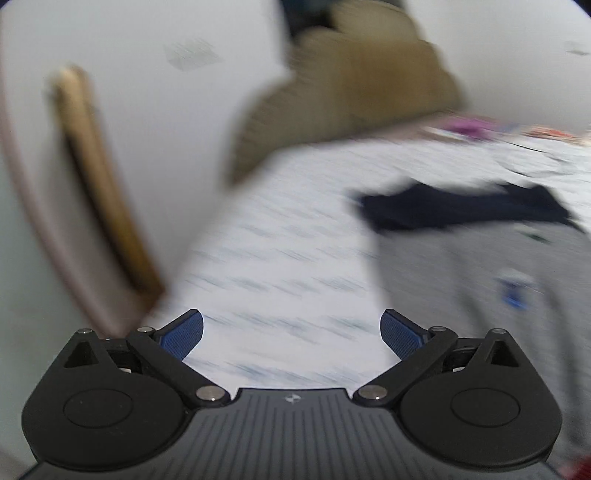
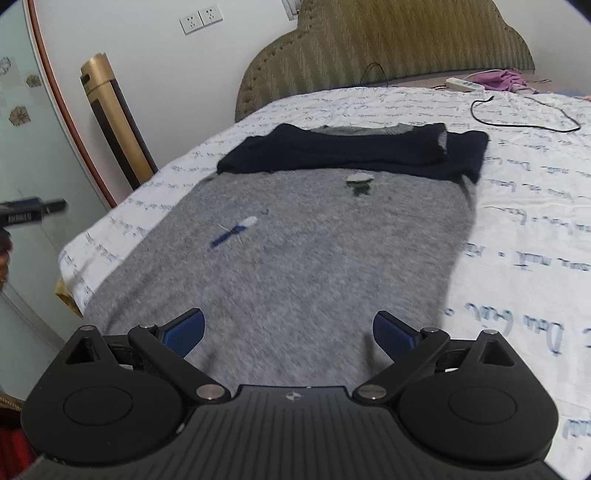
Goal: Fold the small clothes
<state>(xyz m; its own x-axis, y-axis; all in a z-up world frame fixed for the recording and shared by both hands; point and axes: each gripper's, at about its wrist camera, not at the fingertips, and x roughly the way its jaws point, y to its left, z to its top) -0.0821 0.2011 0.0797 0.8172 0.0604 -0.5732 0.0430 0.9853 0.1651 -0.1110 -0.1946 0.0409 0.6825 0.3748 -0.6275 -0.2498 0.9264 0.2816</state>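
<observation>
Grey sweater (image 2: 295,236) with navy sleeves (image 2: 354,151) on white script-printed bedsheet (image 2: 517,206)

I'm looking at a bed (image 2: 517,221) in white script-print sheet, olive padded headboard (image 2: 388,40) at 12 o'clock, white wall (image 2: 155,66) with double socket (image 2: 201,18) at 11, gold tower unit (image 2: 114,122) at 10.

Bed (image 2: 517,206) w/ white script-print sheet; grey garment (image 2: 295,251) flat, black cable (image 2: 524,118) near headboard.
</observation>
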